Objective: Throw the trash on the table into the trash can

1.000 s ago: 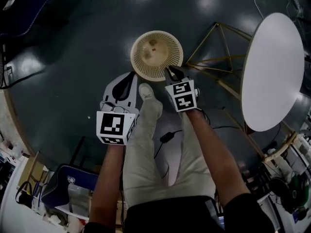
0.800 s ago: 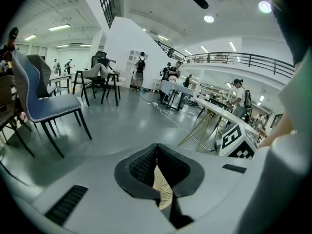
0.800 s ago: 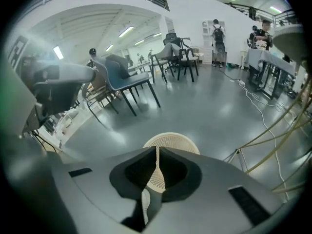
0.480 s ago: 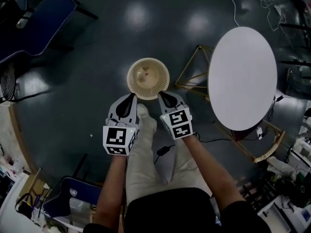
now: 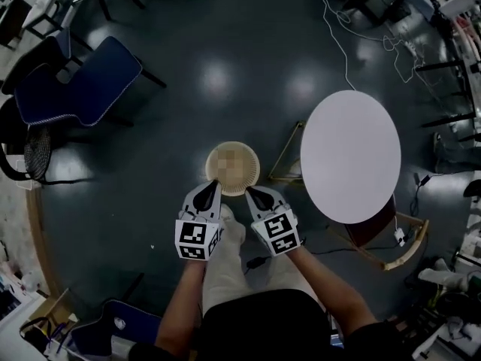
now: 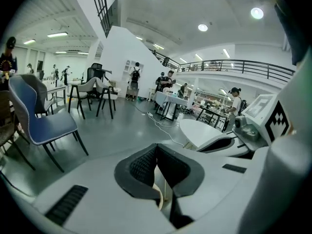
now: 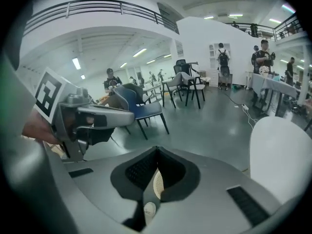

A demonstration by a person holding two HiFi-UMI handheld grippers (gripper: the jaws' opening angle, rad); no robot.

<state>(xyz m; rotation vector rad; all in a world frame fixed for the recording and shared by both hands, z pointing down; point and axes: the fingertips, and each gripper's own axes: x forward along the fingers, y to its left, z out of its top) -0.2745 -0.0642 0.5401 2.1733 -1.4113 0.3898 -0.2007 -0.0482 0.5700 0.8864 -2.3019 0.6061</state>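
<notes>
The cream, slotted trash can (image 5: 233, 168) stands on the dark floor below me, partly under a mosaic patch. Both grippers hang well above its near rim, side by side. My left gripper (image 5: 213, 186) is shut and empty; its view shows its pads (image 6: 146, 162) meeting. My right gripper (image 5: 250, 192) has just closed, with nothing between its pads (image 7: 168, 167); a sliver of the trash can (image 7: 157, 183) shows through the gap. The white round table (image 5: 350, 155) stands to the right with a bare top.
A blue chair (image 5: 79, 89) stands at the far left, and another blue seat (image 5: 113, 329) is behind me on the left. A wooden frame (image 5: 284, 158) sits between can and table. Cables (image 5: 338, 43) trail over the floor. People stand far off in the hall.
Both grippers have risen well above the trash can, which now looks smaller and farther below. The right gripper has left the can's rim. More floor and the blue chair have come into view.
</notes>
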